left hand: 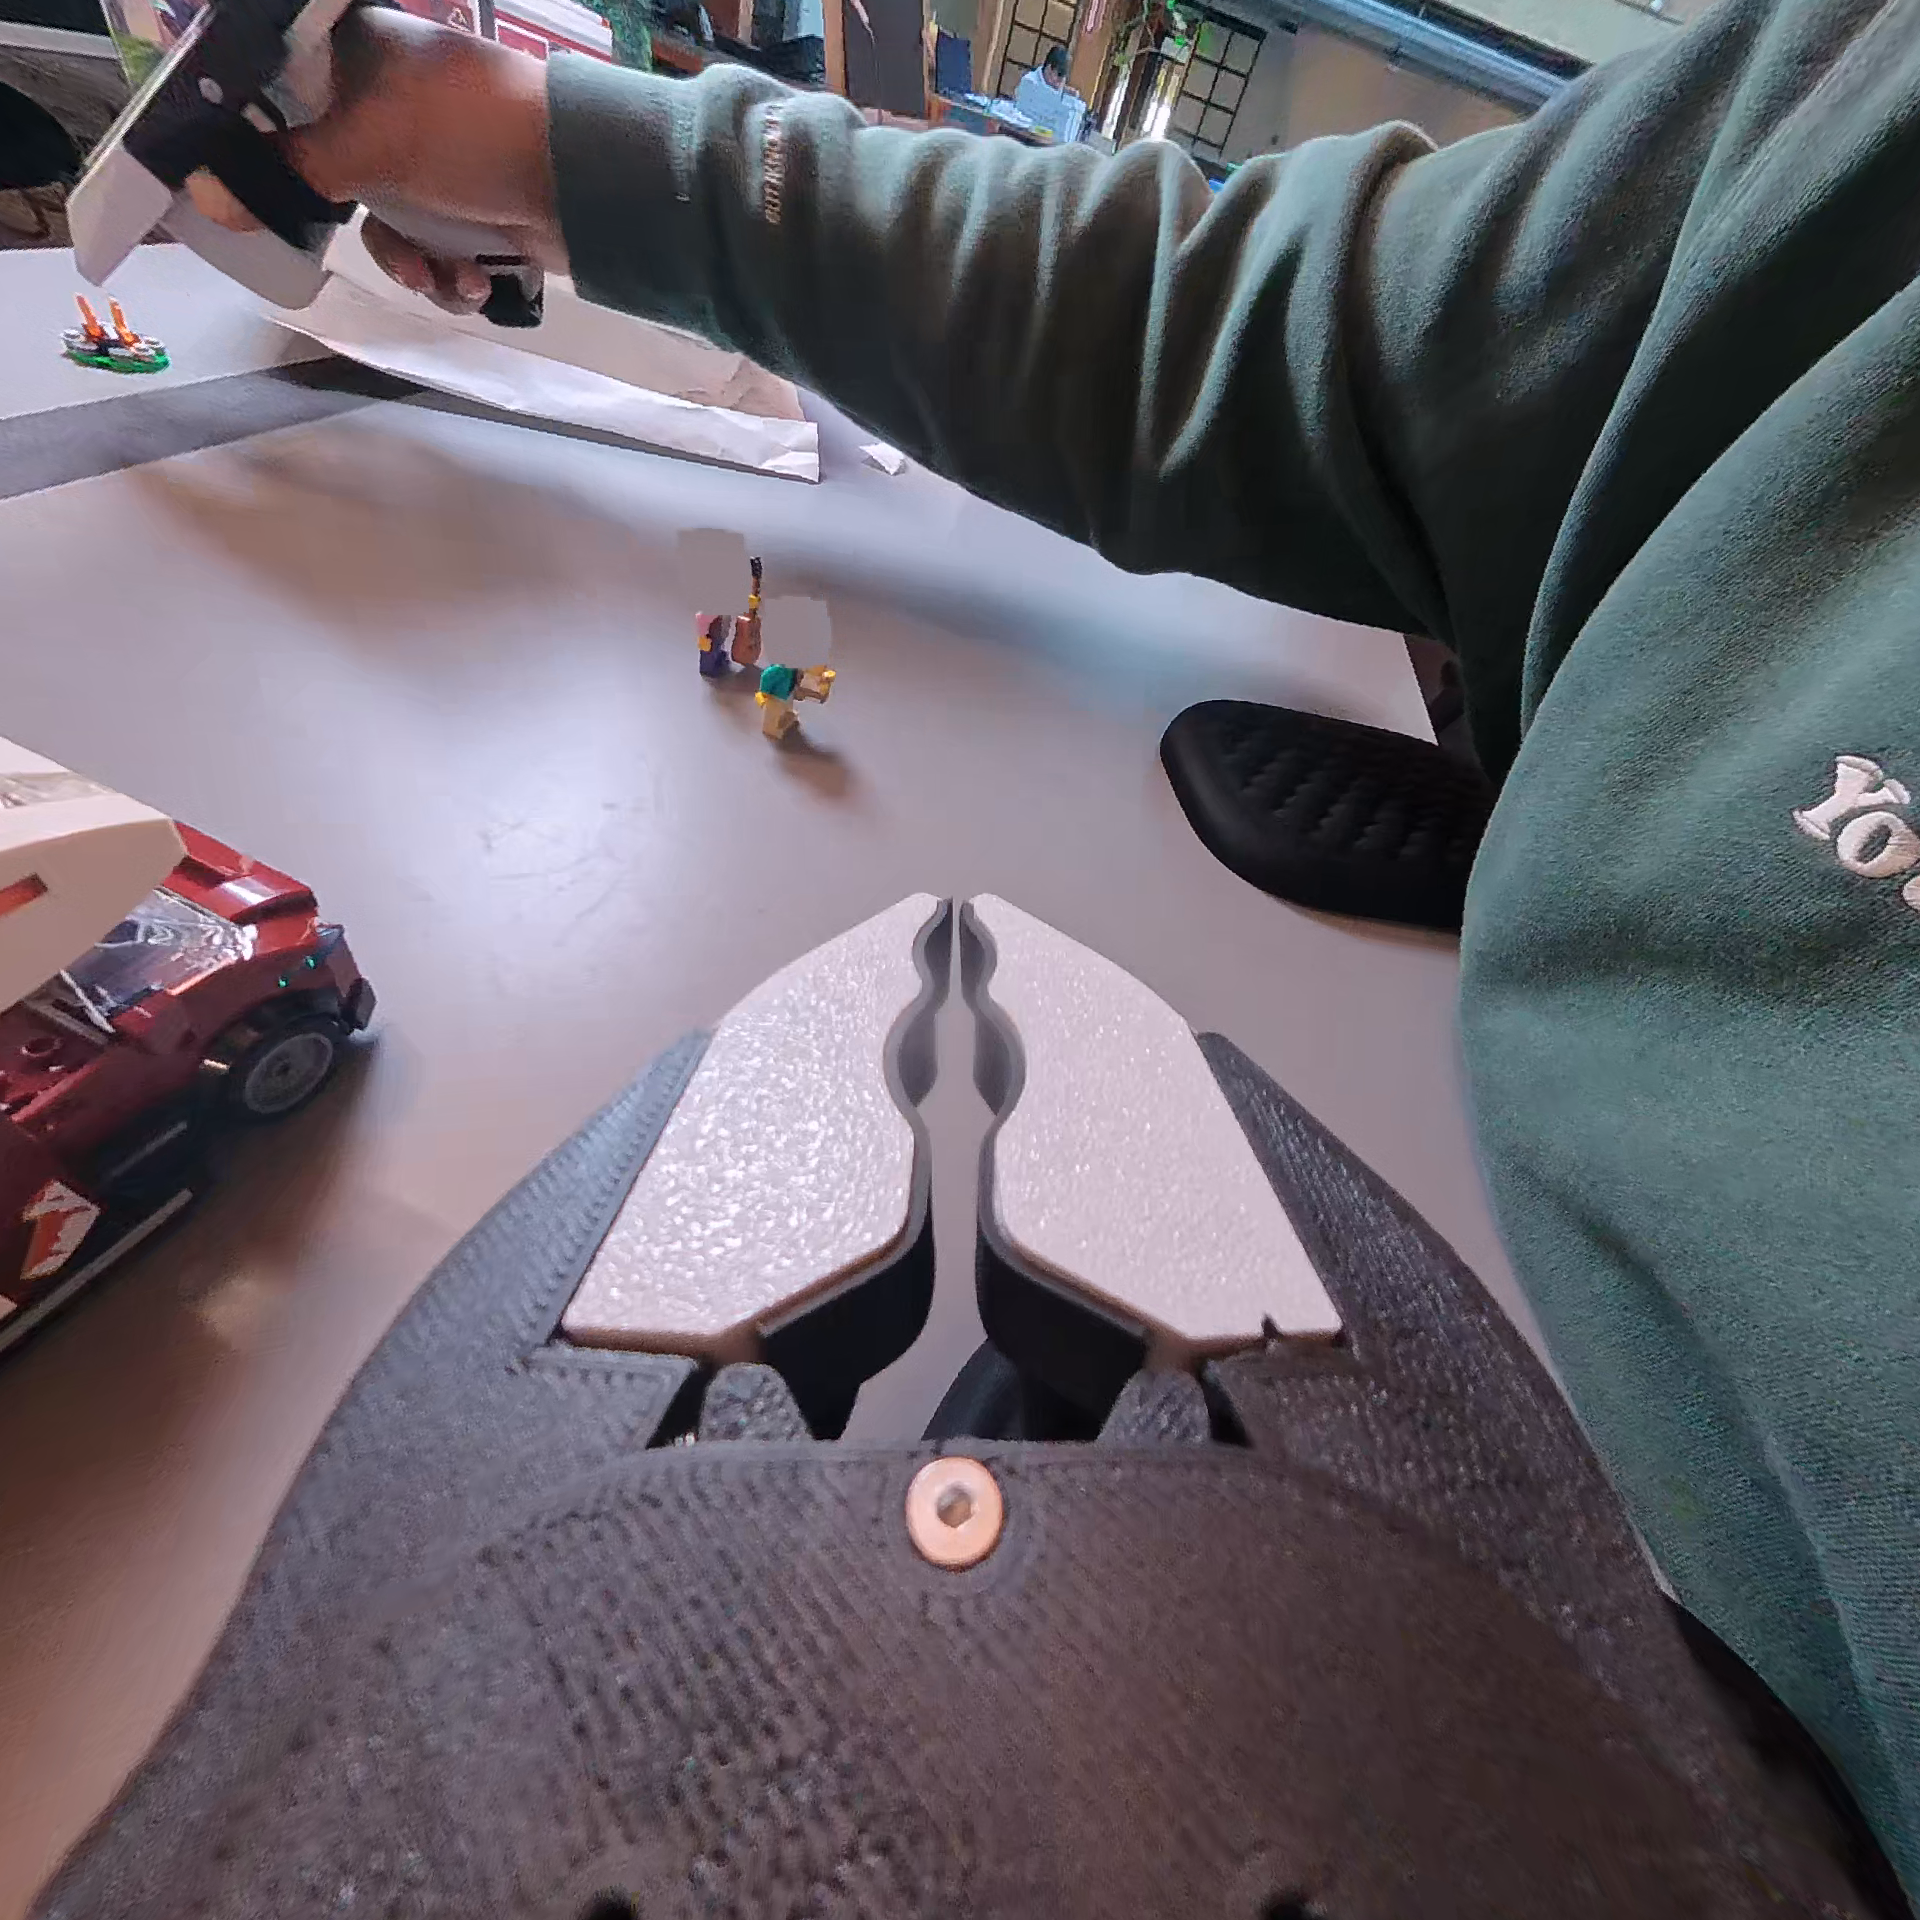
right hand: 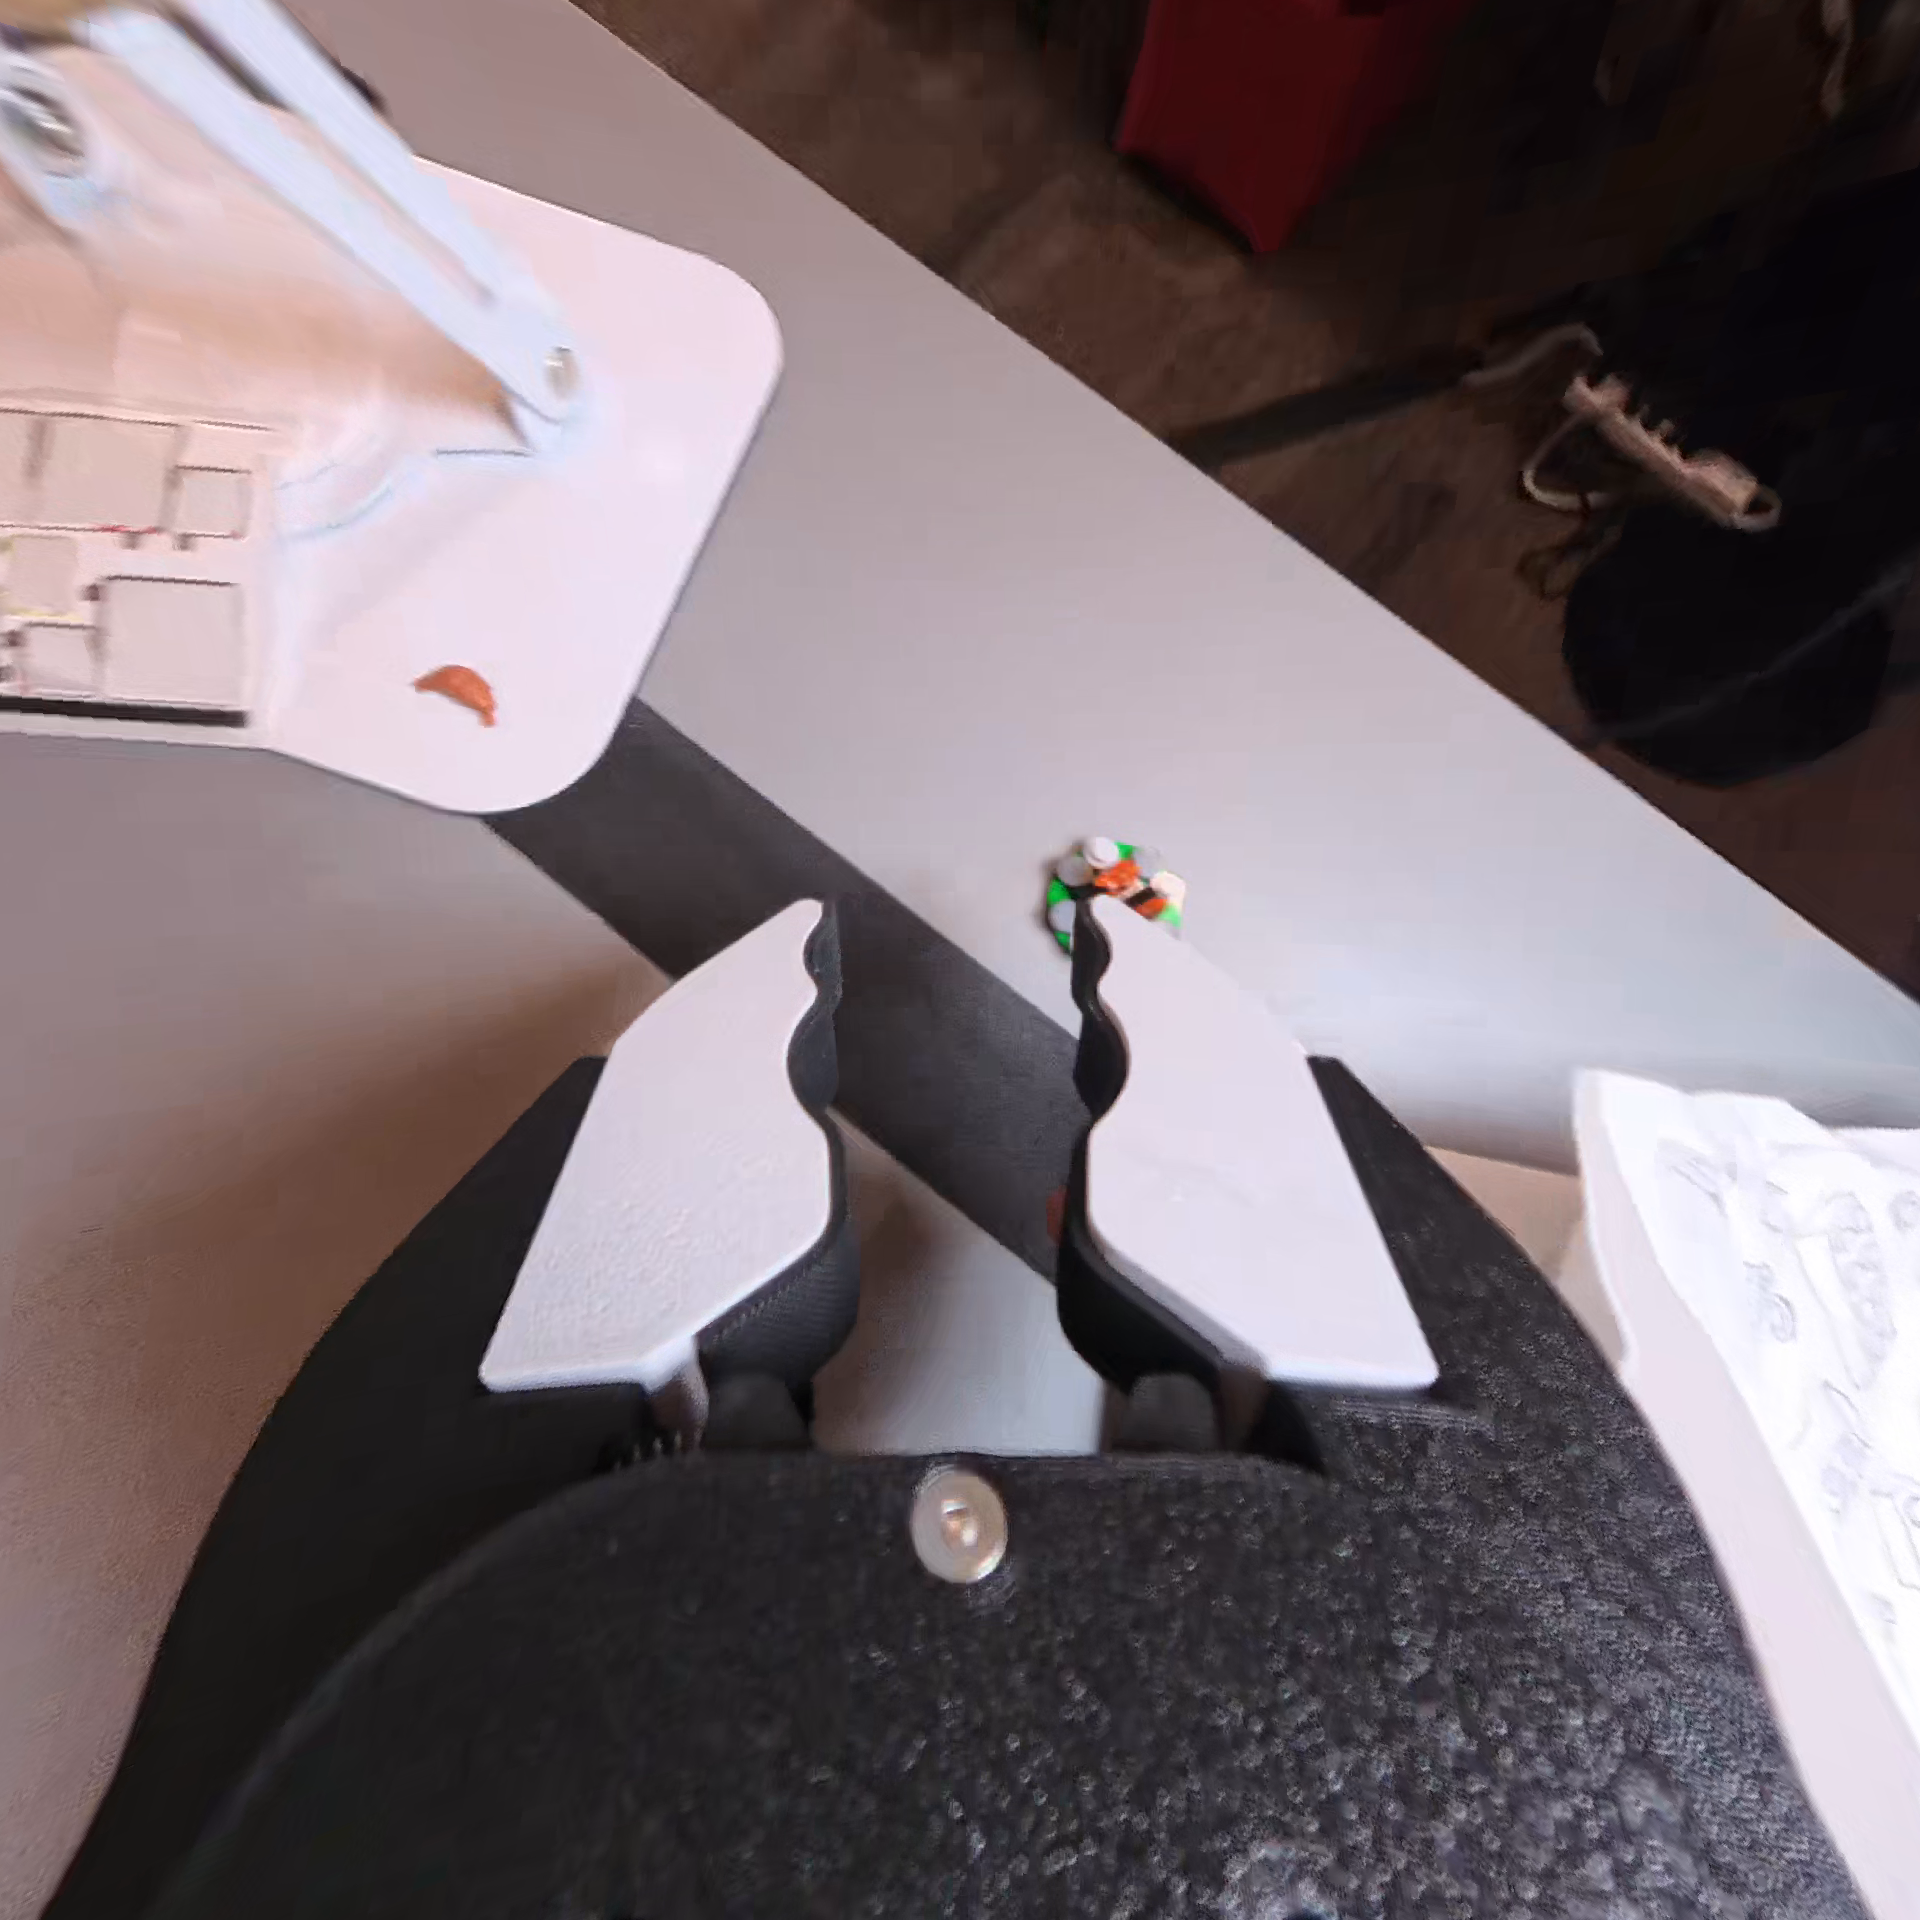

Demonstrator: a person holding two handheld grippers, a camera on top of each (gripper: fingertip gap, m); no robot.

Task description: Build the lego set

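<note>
Grey tabletop (left hand: pixel 499 831) carried everything in sight. The left hand-held gripper (left hand: pixel 957 914) hovered low over it with its white fingers (left hand: pixel 821 1122) drawn together to a sliver, nothing between them. Ahead of it stood two toy figures (left hand: pixel 769 665), well apart from its tips; a dark red toy car (left hand: pixel 177 1049) sat off to its left, and a black pad (left hand: pixel 1330 810) lay to its right beside a green sleeve (left hand: pixel 1039 343). The right hand-held gripper (right hand: pixel 951 920) was spread wide and bare above a dark strip (right hand: pixel 935 1039) in the tabletop. Just past its right fingertip lay a small green, white and orange toy piece (right hand: pixel 1127 883), outside the gap; whether it touched could not be told. A white plate (right hand: pixel 540 561) bearing an orange bit (right hand: pixel 457 691) lay farther left, and a printed paper (right hand: pixel 1787 1278) lay to the right.
</note>
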